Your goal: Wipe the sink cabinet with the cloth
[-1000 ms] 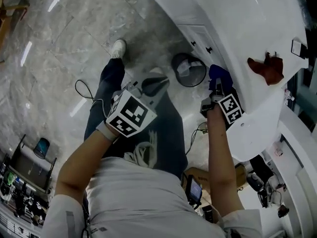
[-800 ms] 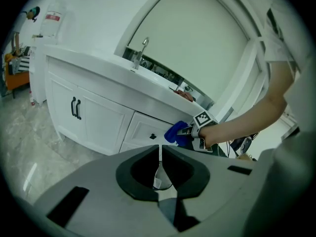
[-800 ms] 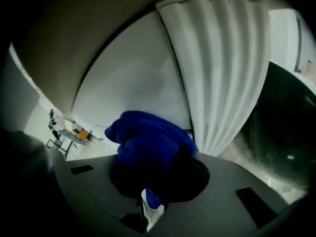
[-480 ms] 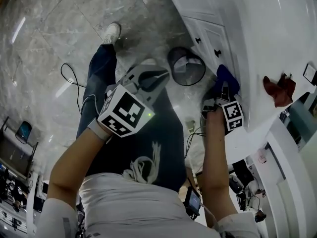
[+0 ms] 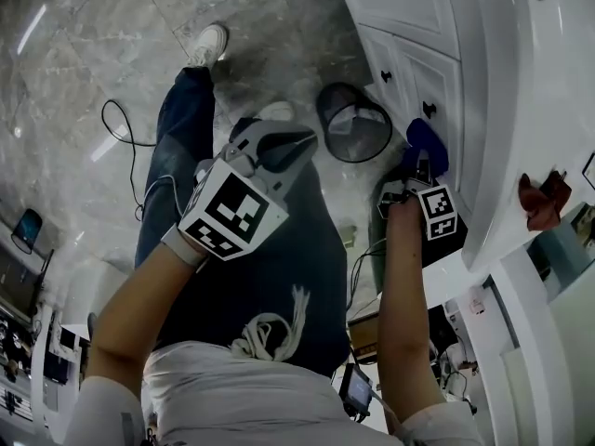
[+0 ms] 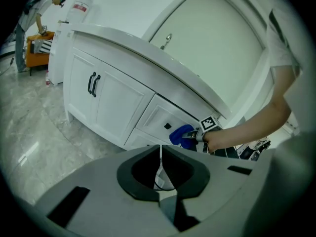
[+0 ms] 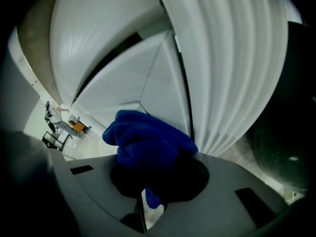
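— Where's the cloth?

— Bunched up, blue, clamped in the right tool. Its jaws are closed on the lower fold, and the rest bulges out past the tips.

— And against what?

— The white cabinet. The head view has the cloth up on a drawer front, just below its dark knob. It looks to be touching the panel.

— The left tool?

— Jaws together, nothing between them. It hangs over the person's thigh, well apart from the cabinet and pointing toward it.

— Anything to read?

— Only the black-and-white square marker on each tool's cube. The left gripper view shows a white container with a red label far off, its print too small to make out.

— What else is around?

— A black bin stands on the marble floor near the cabinet's foot. A red rag lies on the tabletop. Paired dark handles sit on the doors further along.
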A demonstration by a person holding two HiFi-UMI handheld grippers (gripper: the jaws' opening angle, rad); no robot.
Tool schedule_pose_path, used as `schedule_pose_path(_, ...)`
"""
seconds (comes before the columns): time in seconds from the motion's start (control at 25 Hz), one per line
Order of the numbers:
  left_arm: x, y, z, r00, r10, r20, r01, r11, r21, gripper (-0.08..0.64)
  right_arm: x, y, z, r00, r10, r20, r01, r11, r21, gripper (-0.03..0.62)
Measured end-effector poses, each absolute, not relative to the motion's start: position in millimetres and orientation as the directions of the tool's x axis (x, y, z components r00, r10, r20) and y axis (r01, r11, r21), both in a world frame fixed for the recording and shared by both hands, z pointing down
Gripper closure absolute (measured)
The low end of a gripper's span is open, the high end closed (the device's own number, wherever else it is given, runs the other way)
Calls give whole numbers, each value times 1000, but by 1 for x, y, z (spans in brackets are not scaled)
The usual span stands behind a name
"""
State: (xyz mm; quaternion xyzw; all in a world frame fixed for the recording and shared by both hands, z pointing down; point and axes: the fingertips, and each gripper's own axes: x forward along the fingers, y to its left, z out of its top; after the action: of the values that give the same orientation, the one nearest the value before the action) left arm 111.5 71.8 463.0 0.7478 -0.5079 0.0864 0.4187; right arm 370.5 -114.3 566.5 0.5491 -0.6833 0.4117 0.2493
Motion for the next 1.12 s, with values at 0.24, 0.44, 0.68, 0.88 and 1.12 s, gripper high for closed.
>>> schedule_pose_path(0.24, 105, 79, 476, 438, -706, 557, -832, -85, 548, 546, 373, -116, 601, -228, -556, 799, -970, 54, -239, 532)
schedule_pose_path(0.44, 94, 85, 477, 409, -722, 557, -837, -53, 545, 546, 374, -117, 620, -194, -559, 806, -976, 29, -215, 532)
schedule_pose_path(0.68, 88, 89, 479, 394, -727, 562, -841, -38, 540, 546, 375, -119, 638, -139, -593, 793, -980, -31, -195, 532)
schedule_pose_path(0.88, 87, 93, 483, 396, -724, 565, -837, -31, 546, 546, 375, -120, 646, -107, -625, 773, -982, -53, -179, 532)
schedule_pose_path(1.12, 80, 97, 486, 402, -714, 573, -831, -22, 556, 546, 356, -121, 654, -139, -606, 784, -980, -29, -196, 532)
